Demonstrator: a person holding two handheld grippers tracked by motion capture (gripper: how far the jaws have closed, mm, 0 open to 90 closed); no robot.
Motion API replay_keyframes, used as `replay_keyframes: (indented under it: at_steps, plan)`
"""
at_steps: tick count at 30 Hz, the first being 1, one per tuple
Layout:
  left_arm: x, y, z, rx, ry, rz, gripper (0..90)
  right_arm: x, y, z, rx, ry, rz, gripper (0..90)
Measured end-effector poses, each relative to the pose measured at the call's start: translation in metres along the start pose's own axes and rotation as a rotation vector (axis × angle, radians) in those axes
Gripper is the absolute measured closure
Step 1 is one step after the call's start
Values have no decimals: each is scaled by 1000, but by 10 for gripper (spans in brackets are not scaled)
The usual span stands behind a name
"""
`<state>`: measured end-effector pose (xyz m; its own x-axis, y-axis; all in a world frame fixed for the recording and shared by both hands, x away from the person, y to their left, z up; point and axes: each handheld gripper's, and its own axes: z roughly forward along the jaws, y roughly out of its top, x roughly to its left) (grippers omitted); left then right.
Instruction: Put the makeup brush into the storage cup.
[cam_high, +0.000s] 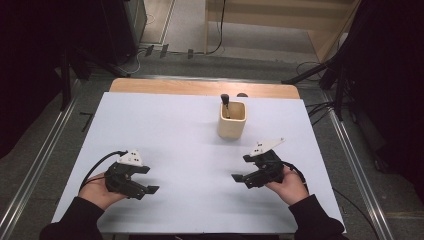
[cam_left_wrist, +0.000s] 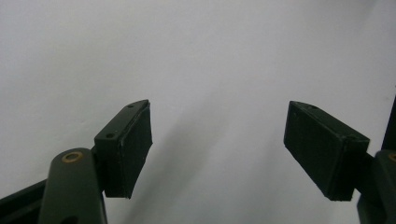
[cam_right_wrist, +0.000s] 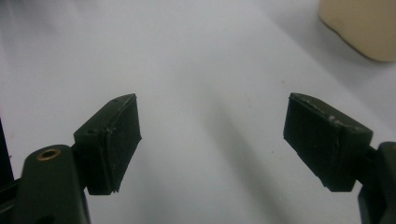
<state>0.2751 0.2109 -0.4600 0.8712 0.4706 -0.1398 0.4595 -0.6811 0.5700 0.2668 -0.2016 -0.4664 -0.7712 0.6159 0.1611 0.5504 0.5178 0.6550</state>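
A cream, square-sided holder cup (cam_high: 232, 120) stands upright toward the far middle of the white table sheet (cam_high: 170, 130), a black-handled tool (cam_high: 225, 101) poking out of it. The right gripper (cam_high: 240, 180) is nearest it — jaws wide apart, nothing between them. The left gripper (cam_high: 149, 192), well apart near the front-left, is equally wide and empty.

The cream cup (cam_high: 232, 120) is looking like smooth, matt plastic. Beneath it, the white table cover (cam_high: 165, 130) is showing a smooth, matt sheet. Behind the cup, a bare wooden table edge (cam_high: 200, 88) is showing. The left gripper's pads (cam_left_wrist: 128, 149) are appearing matt black and finely textured.
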Motion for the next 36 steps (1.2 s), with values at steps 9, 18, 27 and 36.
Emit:
replay_keyframes:
  at_steps: [9, 18, 27, 36]
  plan:
    - [1, -1, 1, -2, 4, 6, 242, -4, -9, 5, 26, -10, -12, 199]
    - [1, -1, 4, 8, 7, 4, 240, -6, -11, 5, 6, -6, -9, 199]
    - [1, 0, 4, 8, 5, 9, 235, -5, -10, 6, 5, 5, -11, 199]
    - [0, -1, 6, 14, 4, 9, 234, -4, -10, 8, 21, 3, -16, 201]
